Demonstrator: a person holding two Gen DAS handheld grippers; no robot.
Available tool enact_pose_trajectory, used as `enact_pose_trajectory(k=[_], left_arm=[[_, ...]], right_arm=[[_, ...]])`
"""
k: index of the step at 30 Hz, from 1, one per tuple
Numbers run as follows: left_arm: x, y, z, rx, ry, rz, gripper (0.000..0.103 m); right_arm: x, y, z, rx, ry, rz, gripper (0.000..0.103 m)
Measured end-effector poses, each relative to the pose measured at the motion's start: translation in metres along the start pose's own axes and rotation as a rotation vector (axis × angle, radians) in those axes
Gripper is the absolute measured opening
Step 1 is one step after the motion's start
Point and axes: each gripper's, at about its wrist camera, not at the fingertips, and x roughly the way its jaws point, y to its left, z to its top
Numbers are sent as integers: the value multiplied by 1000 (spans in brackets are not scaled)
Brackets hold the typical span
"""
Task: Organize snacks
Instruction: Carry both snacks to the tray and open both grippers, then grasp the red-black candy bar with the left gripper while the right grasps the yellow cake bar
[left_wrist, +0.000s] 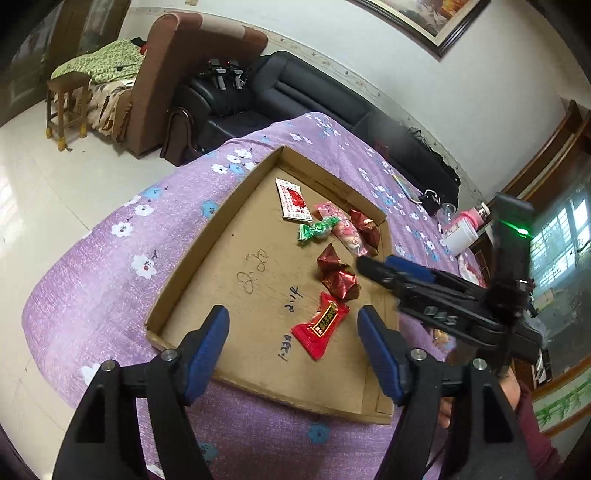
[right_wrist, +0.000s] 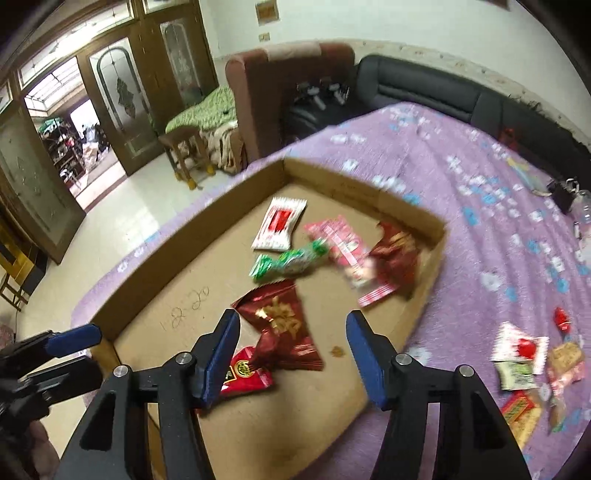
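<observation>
A shallow cardboard tray (left_wrist: 207, 236) (right_wrist: 184, 236) lies on a purple flowered cloth. In it lie several snacks: a white-red packet (left_wrist: 292, 199) (right_wrist: 279, 228), a green candy (left_wrist: 318, 229) (right_wrist: 290, 261), a pink packet (left_wrist: 345, 230) (right_wrist: 343, 243), dark red packets (left_wrist: 337, 277) (right_wrist: 282, 325) and a bright red candy (left_wrist: 320, 325) (right_wrist: 245, 374). My left gripper (left_wrist: 291, 323) is open and empty above the bright red candy. My right gripper (right_wrist: 291, 326) (left_wrist: 373, 266) is open and empty above a dark red packet. Several loose snacks (right_wrist: 524, 362) lie on the cloth to the right of the tray.
The cloth covers a table (left_wrist: 92, 266) with its edge to the left. A black sofa (left_wrist: 280, 92), a brown armchair (left_wrist: 162, 74) and a wooden stool (left_wrist: 66, 107) stand beyond it. Keys (left_wrist: 428, 197) and a white jar (left_wrist: 460, 234) stand at the table's far right.
</observation>
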Motion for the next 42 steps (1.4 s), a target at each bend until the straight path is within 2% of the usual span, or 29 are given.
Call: enact_pose_trajectory(k=[4, 8, 10, 12, 15, 17, 22, 23, 24, 25, 26, 30, 35, 37, 38, 39, 41, 42], left_arm=[[-5, -4, -5, -9, -12, -3, 71], [-9, -7, -13, 6, -22, 2, 72], [-8, -8, -16, 3, -18, -5, 73], [-5, -11, -19, -2, -10, -13, 73], [-2, -17, -22, 3, 2, -27, 73], [0, -24, -25, 17, 11, -27, 73], [-6, -34, -29, 42, 13, -24, 73], [-9, -36, -30, 46, 10, -23, 73], [-11, -38, -30, 51, 8, -22, 73], [-13, -39, -31, 56, 7, -20, 73], [-15, -40, -32, 61, 6, -18, 73], [-19, -45, -33, 80, 4, -18, 73], [-10, -59, -35, 110, 24, -54, 73], [-2, -69, -38, 134, 44, -71, 73], [0, -73, -40, 144, 51, -77, 73], [4, -79, -43, 159, 61, -87, 73], [7, -88, -47, 185, 74, -96, 73], [8, -92, -49, 193, 76, -98, 73]], right_arm=[[-51, -37, -7, 56, -103, -13, 64], [-83, -94, -18, 149, -157, -130, 64], [-91, -135, -27, 250, -154, -184, 64], [-91, -172, -38, 360, -128, -188, 64], [-80, -194, -48, 410, -85, -207, 64], [-70, -194, -48, 400, -65, -220, 64], [-30, -187, -25, 338, -2, -284, 64], [-19, -185, -20, 317, 21, -304, 59], [-12, -187, -21, 305, 44, -310, 42], [-3, -187, -20, 297, 73, -305, 32], [3, -187, -22, 290, 93, -307, 28], [-9, -169, -38, 218, 110, -266, 28], [-41, -134, -83, 82, 173, -104, 28], [-65, -139, -98, 106, 130, -106, 28], [-77, -147, -105, 148, 98, -129, 31], [-89, -155, -112, 189, 76, -152, 42], [-110, -170, -129, 266, 43, -170, 50], [-117, -172, -137, 291, 36, -159, 51]])
